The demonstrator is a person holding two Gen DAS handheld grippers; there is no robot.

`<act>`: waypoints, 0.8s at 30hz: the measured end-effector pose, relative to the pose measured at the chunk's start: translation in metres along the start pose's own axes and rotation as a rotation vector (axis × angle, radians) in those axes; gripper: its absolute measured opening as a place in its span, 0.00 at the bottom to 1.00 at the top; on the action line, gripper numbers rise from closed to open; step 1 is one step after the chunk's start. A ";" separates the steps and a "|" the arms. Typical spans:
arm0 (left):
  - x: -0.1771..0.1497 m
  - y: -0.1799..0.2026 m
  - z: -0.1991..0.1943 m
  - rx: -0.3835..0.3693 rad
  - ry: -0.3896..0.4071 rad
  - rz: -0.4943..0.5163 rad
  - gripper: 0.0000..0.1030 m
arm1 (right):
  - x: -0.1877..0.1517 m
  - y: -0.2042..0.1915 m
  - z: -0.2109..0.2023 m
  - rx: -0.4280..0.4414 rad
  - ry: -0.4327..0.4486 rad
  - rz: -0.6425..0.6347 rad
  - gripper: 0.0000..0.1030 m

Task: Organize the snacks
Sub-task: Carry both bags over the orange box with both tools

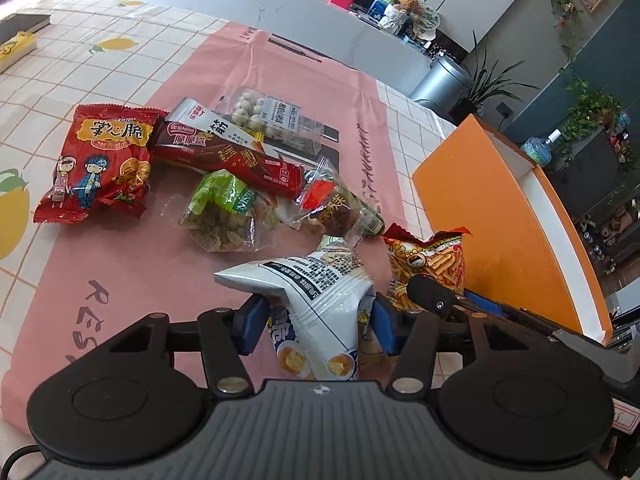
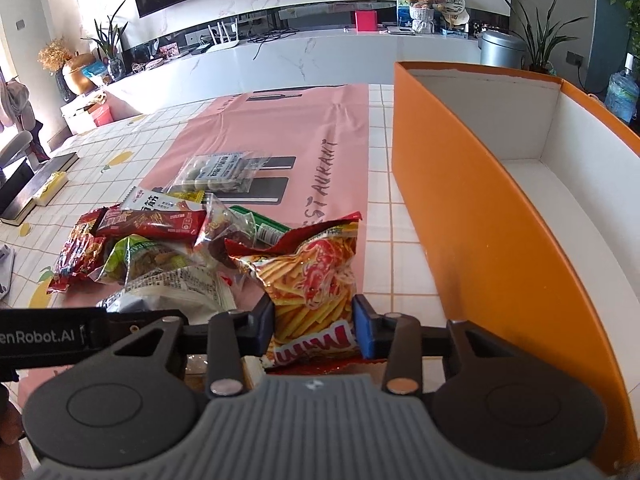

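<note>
A white chip bag (image 1: 316, 280) stands crumpled between the blue pads of my left gripper (image 1: 318, 324), which is shut on it low over the pink mat (image 1: 120, 264). Just to its right, my right gripper (image 2: 313, 326) is shut on a red-and-yellow fries bag (image 2: 316, 276), pinched at its lower part. The open orange box (image 2: 460, 220) with a white inside stands right beside that bag. Loose on the mat lie a red cartoon packet (image 1: 100, 160), a red wafer bar (image 1: 232, 156), a green packet (image 1: 224, 208), a clear bag of round balls (image 1: 272, 116) and a clear packet of dark snacks (image 1: 340, 204).
The mat lies on a checked lemon-print tablecloth (image 1: 80, 76). A dark book (image 1: 24, 24) and a yellow box (image 1: 16, 50) sit at the table's far left. The orange box's tall wall (image 1: 500, 220) closes off the right side.
</note>
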State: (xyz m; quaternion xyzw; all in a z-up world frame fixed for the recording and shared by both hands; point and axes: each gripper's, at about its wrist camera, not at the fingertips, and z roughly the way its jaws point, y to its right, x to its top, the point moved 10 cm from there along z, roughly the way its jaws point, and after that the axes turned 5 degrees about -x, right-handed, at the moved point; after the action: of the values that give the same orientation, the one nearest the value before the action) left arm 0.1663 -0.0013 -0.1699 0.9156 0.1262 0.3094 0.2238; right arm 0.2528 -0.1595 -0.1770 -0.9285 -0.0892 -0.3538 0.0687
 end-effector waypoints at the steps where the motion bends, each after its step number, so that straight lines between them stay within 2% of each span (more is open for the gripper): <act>1: -0.001 0.002 -0.004 0.002 0.006 0.015 0.59 | 0.000 -0.001 -0.003 -0.001 0.004 -0.002 0.36; 6: -0.001 0.013 -0.029 0.002 0.042 0.072 0.56 | -0.002 0.000 -0.027 0.017 0.028 0.015 0.36; 12: 0.007 0.039 -0.058 -0.005 0.097 0.185 0.56 | 0.003 0.016 -0.068 0.036 0.081 0.072 0.36; 19: 0.022 0.101 -0.080 -0.094 0.148 0.340 0.56 | 0.030 0.052 -0.127 0.021 0.169 0.069 0.36; 24: 0.035 0.158 -0.071 -0.184 0.109 0.457 0.56 | 0.048 0.101 -0.147 -0.015 0.124 0.073 0.36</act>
State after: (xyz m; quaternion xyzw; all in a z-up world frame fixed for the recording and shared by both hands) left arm 0.1637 -0.1019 -0.0251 0.8780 -0.1006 0.4112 0.2233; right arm 0.2147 -0.2802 -0.0430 -0.9080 -0.0482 -0.4083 0.0801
